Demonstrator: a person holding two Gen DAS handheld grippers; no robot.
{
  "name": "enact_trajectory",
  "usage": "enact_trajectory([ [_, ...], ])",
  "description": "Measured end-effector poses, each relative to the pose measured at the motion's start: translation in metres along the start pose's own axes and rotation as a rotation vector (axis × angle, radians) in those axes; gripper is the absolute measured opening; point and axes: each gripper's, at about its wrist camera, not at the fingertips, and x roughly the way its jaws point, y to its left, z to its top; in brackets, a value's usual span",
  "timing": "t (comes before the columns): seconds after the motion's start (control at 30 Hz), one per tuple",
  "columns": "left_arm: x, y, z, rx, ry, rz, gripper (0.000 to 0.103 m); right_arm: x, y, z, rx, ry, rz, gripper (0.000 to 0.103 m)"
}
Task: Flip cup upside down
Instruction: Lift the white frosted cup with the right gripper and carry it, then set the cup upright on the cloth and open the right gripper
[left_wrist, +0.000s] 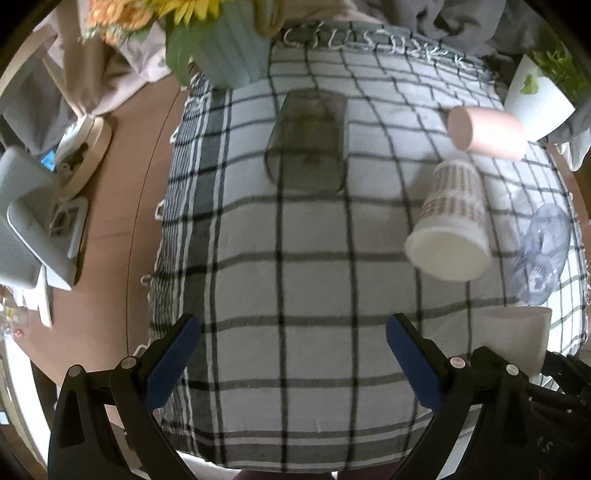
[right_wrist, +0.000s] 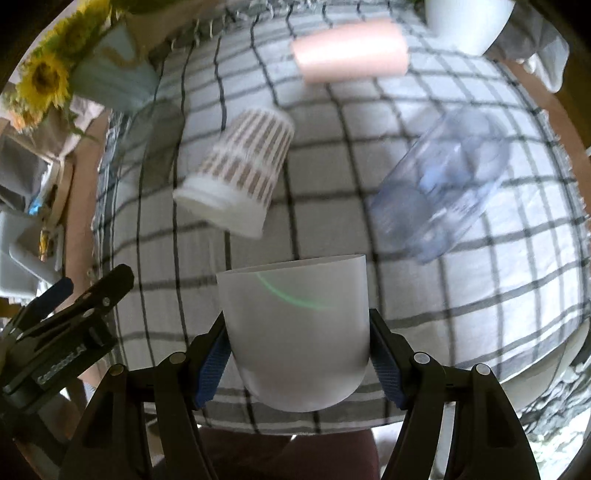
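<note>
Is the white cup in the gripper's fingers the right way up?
Yes, upright: the frosted white plastic cup has its open rim on top, rounded bottom below, clamped in the right gripper.

Left tongs (left_wrist: 293, 332) with jaws spread wide and nothing between them, above a checked cloth (left_wrist: 295, 280) covering the table (left_wrist: 118, 206). On the cloth: a dark translucent cup (left_wrist: 308, 142); a patterned white cup (left_wrist: 452, 221) lying on its side; a pink cup (left_wrist: 485, 131); a clear bluish cup (left_wrist: 543, 251). A frosted white cup (left_wrist: 517, 332) shows at lower right.
</note>
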Motion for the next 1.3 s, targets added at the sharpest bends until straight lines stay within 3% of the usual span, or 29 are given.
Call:
enact_trajectory([
  [0.3,0.013,0.014,-0.014,-0.009,0.037,0.018,0.103,0.031,0.01,-0.011,-0.002,0.07,0.017,0.069],
  [0.77,0.021,0.016,-0.026,-0.029,0.074,0.027,0.103,0.038,0.018,-0.015,-0.031,0.063,0.012,0.072],
  [1.07,-0.003,0.002,-0.038,-0.016,0.027,0.009,0.103,-0.008,0.011,-0.024,-0.029,-0.059,0.057,0.077],
  [1.3,-0.032,-0.022,-0.043,0.025,-0.047,-0.024,0.103,-0.049,-0.007,-0.037,-0.023,-0.163,0.03,0.078],
])
